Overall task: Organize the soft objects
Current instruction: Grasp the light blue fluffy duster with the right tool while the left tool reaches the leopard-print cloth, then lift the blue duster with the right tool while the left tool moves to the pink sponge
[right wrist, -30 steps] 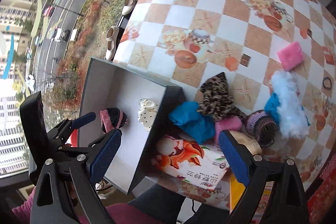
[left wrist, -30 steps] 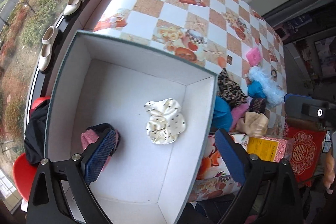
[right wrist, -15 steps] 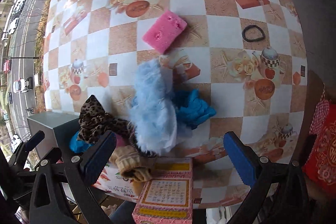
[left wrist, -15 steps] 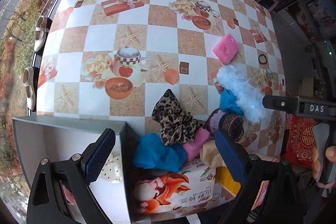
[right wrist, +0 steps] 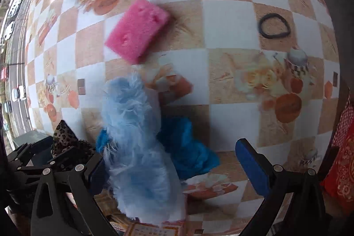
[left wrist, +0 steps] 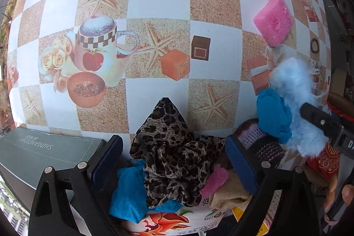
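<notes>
My left gripper (left wrist: 174, 167) is open, its jaws on either side of a leopard-print cloth (left wrist: 170, 147) that lies on a pile with a blue cloth (left wrist: 130, 194), a small pink piece (left wrist: 215, 180), a beige cloth (left wrist: 227, 196) and a purple knit item (left wrist: 263, 143). My right gripper (right wrist: 174, 167) is open around a fluffy light-blue piece (right wrist: 137, 141) and a blue cloth (right wrist: 188, 147). A pink sponge (right wrist: 137, 30) lies farther out; it also shows in the left wrist view (left wrist: 274, 21).
The grey box (left wrist: 33, 154) shows its outer wall at the lower left. A black hair tie (right wrist: 274, 25) lies at the far right of the checkered tablecloth (right wrist: 227, 19). A printed tissue pack (left wrist: 177, 225) and a yellow box (right wrist: 152, 229) sit at the near table edge.
Both grippers have moved away from the box and down close over the pile of soft things on the table. Both have stayed open.
</notes>
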### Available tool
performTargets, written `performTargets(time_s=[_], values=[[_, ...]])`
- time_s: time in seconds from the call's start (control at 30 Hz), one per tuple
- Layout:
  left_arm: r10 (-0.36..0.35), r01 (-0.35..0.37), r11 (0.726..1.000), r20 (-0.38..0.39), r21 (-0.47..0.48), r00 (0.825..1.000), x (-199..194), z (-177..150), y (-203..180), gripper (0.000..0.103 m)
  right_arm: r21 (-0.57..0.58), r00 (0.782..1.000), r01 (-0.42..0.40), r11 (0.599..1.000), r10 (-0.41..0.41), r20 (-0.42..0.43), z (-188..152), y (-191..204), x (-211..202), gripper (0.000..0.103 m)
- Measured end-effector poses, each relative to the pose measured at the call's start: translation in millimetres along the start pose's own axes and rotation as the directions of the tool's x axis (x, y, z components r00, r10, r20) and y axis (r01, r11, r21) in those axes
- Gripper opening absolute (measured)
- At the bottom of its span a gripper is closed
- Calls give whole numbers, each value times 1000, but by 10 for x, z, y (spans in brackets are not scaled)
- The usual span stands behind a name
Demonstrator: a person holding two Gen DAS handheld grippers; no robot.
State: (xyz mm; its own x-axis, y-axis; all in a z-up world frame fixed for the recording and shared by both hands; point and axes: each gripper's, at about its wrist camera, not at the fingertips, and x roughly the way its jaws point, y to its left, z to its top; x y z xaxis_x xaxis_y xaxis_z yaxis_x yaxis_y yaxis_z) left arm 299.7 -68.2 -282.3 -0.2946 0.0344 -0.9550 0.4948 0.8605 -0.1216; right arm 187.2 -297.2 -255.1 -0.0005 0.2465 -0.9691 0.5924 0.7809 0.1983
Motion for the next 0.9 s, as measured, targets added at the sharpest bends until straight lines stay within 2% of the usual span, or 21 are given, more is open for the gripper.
performTargets(time_s=[0.13,0.27,0.37,0.53,0.63,0.7,0.73,0.77,0.8,0.87,0.9], values=[[5,-7,1000,-44,-26,999,151,39,3,95,164,997,78,983,-78,-5,-52,-757,-26,103],[0,-2,999,-72,-34,997,242,44,1,95,265,1000,-23,964,18,20,-172,-1182,-71,103],[11,-13,1000,-92,-23,996,318,34,-46,95,231,997,-78,970,72,34,-230,-1160,-56,103],[30,-31,999,-105,-8,994,416,24,-147,95,126,994,-107,986,106,17,-293,-861,130,103],[16,-19,999,-90,-29,996,437,30,-158,95,47,998,-62,997,62,-12,-330,-680,290,103],[11,-15,999,-86,-43,996,453,86,-143,94,32,999,-30,999,30,-28,-362,-651,392,102],[9,-13,999,-77,-45,997,449,104,-139,90,40,999,-17,999,18,-30,-392,-658,422,101],[14,-17,999,-68,-45,998,437,115,-139,82,46,1000,-7,999,8,-15,-424,-671,408,99],[20,-22,999,-58,-44,998,415,118,-115,78,48,1000,-5,999,5,-4,-467,-707,385,91],[24,-25,999,-39,-36,999,352,110,-68,56,30,1000,-19,999,19,20,-542,-775,292,70],[21,-21,1000,-18,-18,1000,317,100,-78,45,12,999,-28,1000,28,29,-571,-804,251,49]])
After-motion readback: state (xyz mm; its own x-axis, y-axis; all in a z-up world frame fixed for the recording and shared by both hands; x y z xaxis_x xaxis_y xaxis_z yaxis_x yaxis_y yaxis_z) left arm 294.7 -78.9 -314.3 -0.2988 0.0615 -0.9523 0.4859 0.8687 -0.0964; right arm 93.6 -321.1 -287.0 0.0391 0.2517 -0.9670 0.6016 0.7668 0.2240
